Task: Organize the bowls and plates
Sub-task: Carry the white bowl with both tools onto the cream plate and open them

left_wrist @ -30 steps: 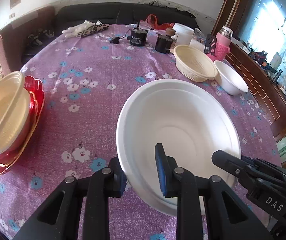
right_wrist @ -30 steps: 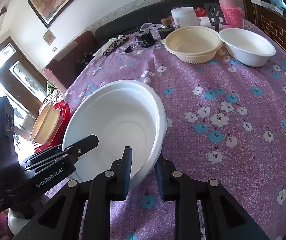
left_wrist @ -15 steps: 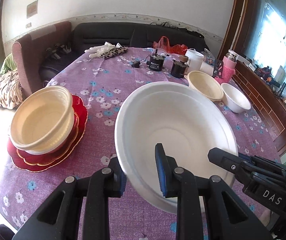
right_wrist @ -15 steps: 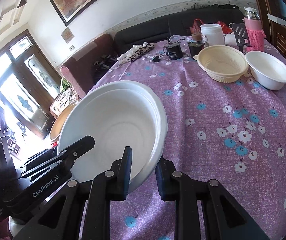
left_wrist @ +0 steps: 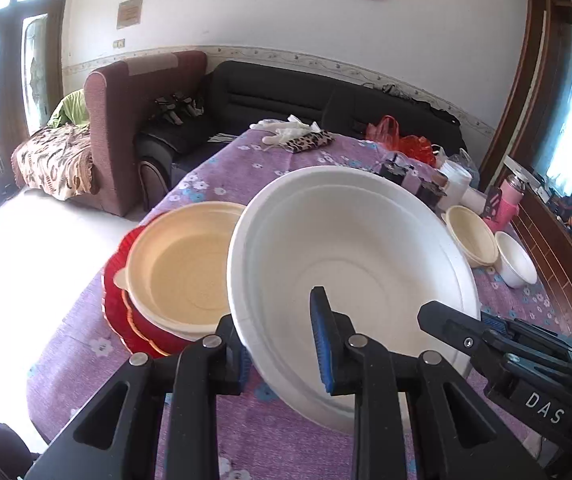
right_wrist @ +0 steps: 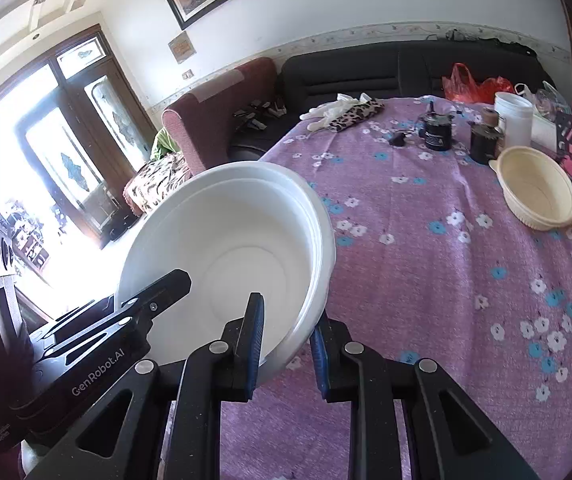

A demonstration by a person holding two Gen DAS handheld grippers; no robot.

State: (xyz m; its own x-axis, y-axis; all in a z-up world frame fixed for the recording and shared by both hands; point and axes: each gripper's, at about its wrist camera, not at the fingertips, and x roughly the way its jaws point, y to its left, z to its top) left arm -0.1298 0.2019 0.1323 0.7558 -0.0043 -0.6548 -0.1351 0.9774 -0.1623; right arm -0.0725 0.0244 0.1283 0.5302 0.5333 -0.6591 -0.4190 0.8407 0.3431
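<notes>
Left wrist view: I am clamping my left gripper (left_wrist: 282, 344) on the white bowl's (left_wrist: 349, 264) near rim, the cream bowl (left_wrist: 182, 268) on red plates (left_wrist: 122, 320) just beyond-left.

Right wrist view: my right gripper (right_wrist: 286, 344) is pinching the opposite rim. Uneven pull between the two grips risks flexing or dropping the thin bowl.
</notes>
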